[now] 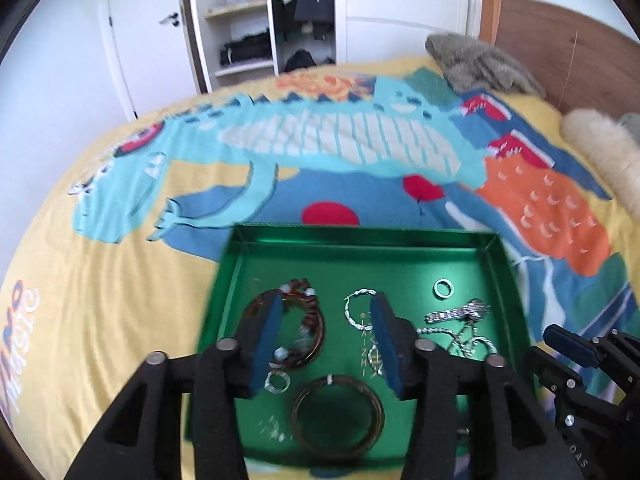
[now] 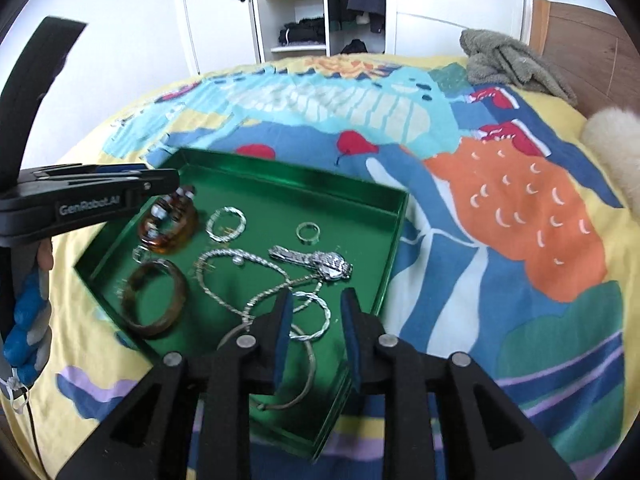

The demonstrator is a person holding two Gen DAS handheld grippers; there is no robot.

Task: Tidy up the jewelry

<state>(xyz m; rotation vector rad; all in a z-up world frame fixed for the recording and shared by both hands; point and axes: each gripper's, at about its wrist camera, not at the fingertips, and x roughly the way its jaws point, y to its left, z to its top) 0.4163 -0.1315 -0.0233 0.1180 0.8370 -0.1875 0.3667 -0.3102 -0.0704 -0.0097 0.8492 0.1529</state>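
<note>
Mostly silver jewelry [image 2: 276, 264] (two brown bangles) in green tray [image 2: 280, 184]

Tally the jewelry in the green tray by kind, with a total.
Brown bangles: 2
Beaded bracelet: 1
Twisted silver hoops: 2
Small rings: 2
Silver watch: 1
Silver chain necklace: 1
Thin silver bangle: 1
Total: 10
</note>
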